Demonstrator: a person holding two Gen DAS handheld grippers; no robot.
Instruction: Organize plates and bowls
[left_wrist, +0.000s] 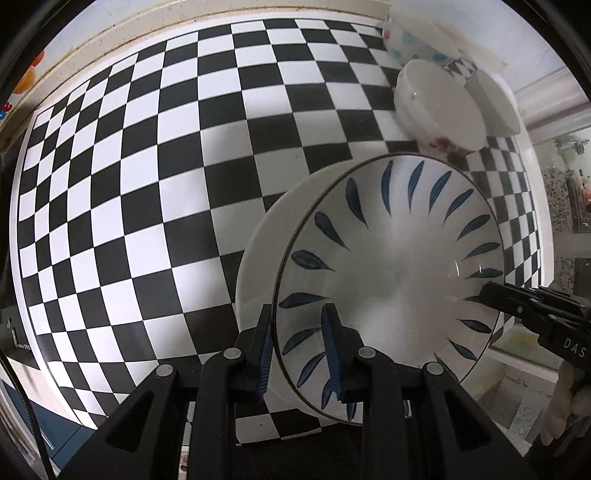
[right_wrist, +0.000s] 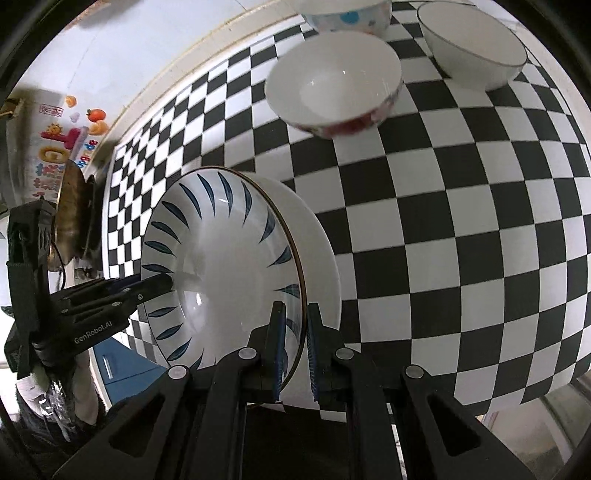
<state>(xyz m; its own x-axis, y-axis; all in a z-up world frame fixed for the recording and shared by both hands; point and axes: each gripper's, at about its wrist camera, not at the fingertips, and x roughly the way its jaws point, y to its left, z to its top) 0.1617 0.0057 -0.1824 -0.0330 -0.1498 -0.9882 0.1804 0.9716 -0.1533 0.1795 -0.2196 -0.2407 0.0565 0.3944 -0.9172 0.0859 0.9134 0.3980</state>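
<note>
- The large bowl with blue leaf strokes (left_wrist: 388, 266) is held by both grippers at once, one on each side of its rim, probably because it is wide and heavy for a single pinch.
- The left gripper (left_wrist: 301, 354) is closed on the near rim: one blue pad lies inside the bowl and the other outside, against the white wall.
- The right gripper (right_wrist: 295, 347) is closed on the opposite rim in the same way, the rim standing between its two pads.
- In each wrist view the other gripper appears at the far rim, so the two grips are opposite to each other and the bowl stays balanced.
- The bowl is over the near edge of the checkered worktop (left_wrist: 147, 184); whether its base already touches the worktop I cannot tell, since the bowl itself hides it.
- Three smaller bowls stand together at the far side: a white bowl with red flowers (right_wrist: 332, 85), a white bowl with a thin dark rim (right_wrist: 476, 48) and a bowl with blue dots (right_wrist: 347, 14).
- I judge that the big bowl is kept well apart from this group so that the small ones may later be nested in it.
</note>
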